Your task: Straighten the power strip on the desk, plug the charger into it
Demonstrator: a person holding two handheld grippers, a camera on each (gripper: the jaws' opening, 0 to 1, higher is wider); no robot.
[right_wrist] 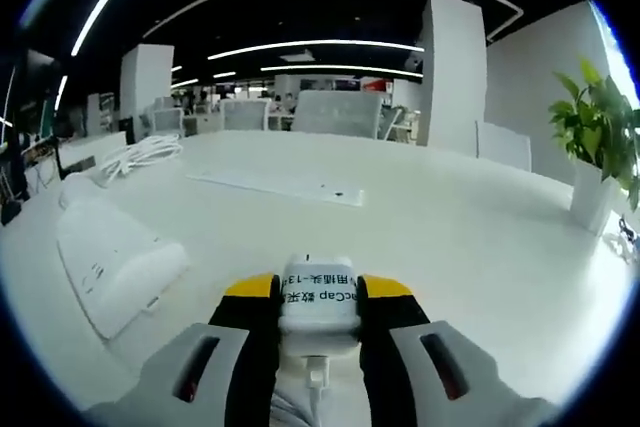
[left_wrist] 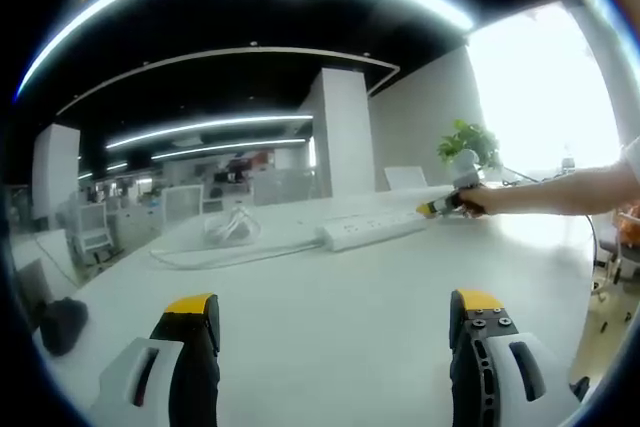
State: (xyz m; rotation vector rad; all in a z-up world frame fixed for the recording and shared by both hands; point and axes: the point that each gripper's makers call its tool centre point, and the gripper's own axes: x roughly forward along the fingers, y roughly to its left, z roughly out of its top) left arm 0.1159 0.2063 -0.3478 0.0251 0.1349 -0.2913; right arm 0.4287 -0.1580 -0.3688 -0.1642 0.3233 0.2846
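Open-plan office with a dark ceiling (left_wrist: 250, 17), long curved strip lights (right_wrist: 330, 44) overhead, a broad white pillar (right_wrist: 455, 72) rising behind the white desk (right_wrist: 450, 237), grey office chairs (right_wrist: 340, 112) left of the pillar, a potted green plant (right_wrist: 600, 137) to its right, a bright window (left_wrist: 545, 87) beyond the plant

Smooth matt white desk (right_wrist: 450, 247); glossy white plastic power strip (right_wrist: 115, 257); charger (right_wrist: 318, 299) bears a paper label.

- a potted plant (right_wrist: 600, 147) is standing at my desk's far edge
- a coiled white cable (right_wrist: 140, 155) is lying near office chairs (right_wrist: 340, 112)
- a dark pouch (left_wrist: 60, 325) is resting beside me
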